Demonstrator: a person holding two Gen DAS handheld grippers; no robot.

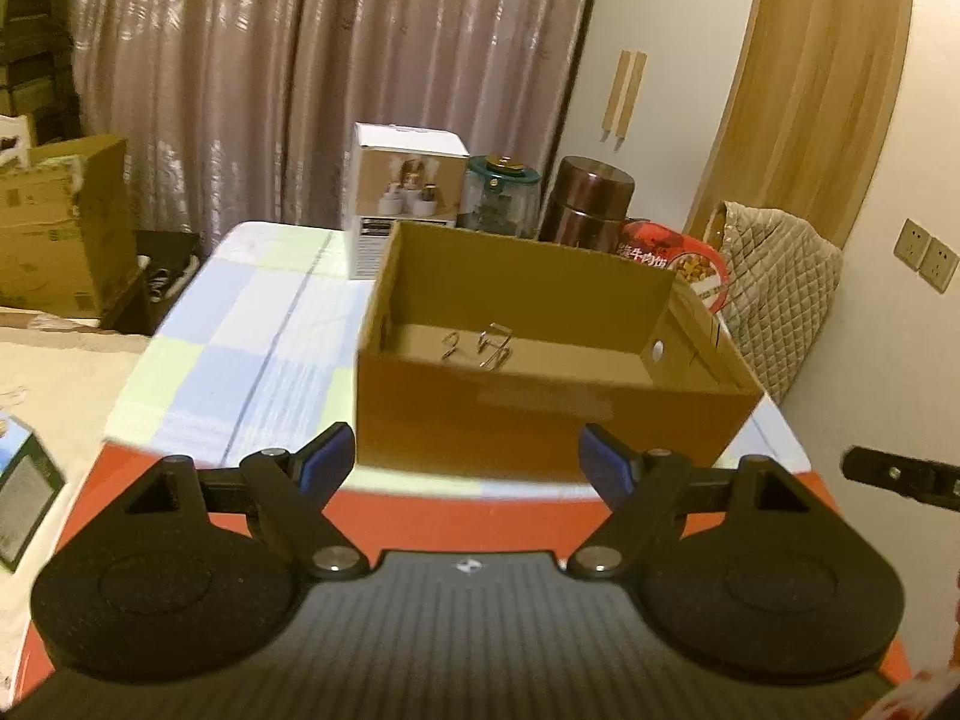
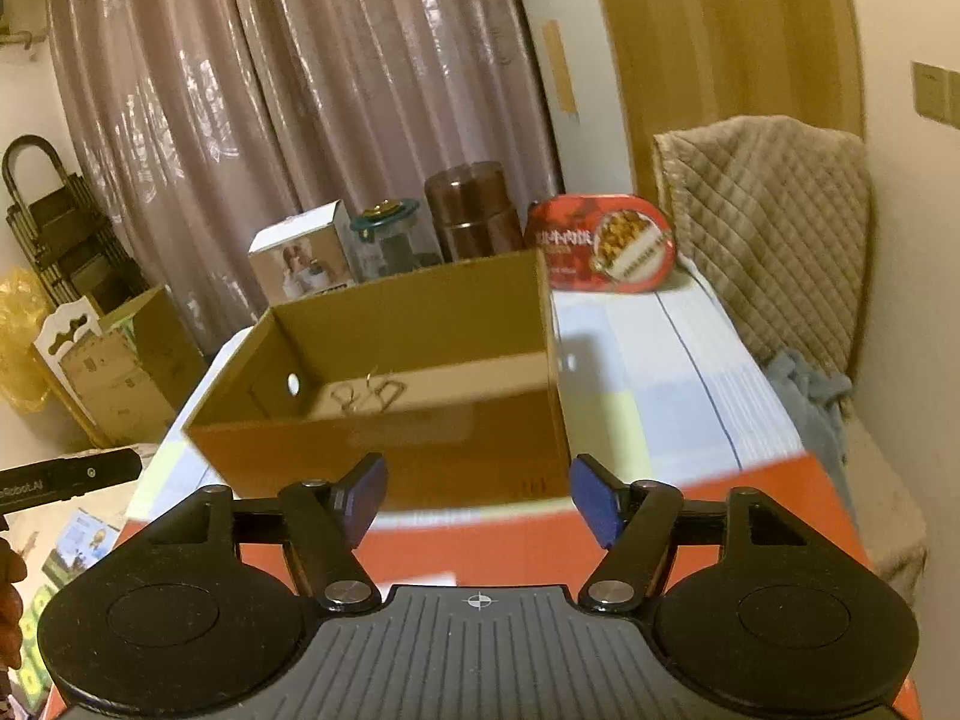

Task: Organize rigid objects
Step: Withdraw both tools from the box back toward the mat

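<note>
An open brown cardboard box (image 1: pixel 540 420) stands on a table with a checked cloth (image 1: pixel 240 348). A few bent metal wire pieces (image 1: pixel 480 345) lie on its floor. Behind the cardboard box stand a white product box (image 1: pixel 408 192), a teal-lidded glass jar (image 1: pixel 501 198), a brown metal canister (image 1: pixel 591 198) and a red food tub (image 1: pixel 678 264). My left gripper (image 1: pixel 468 450) is open just short of the box's near wall, nothing between its blue pads. My right gripper (image 2: pixel 478 480) is also open and empty before the same box (image 2: pixel 390 438). Both hover over a red flat surface (image 2: pixel 480 546).
Brown cartons (image 1: pixel 60 222) are stacked on the floor at left. A quilted beige cover (image 2: pixel 774 228) drapes a seat right of the table. A small printed box (image 1: pixel 24 480) lies at the near left. A hand (image 2: pixel 9 588) shows at the right view's left edge.
</note>
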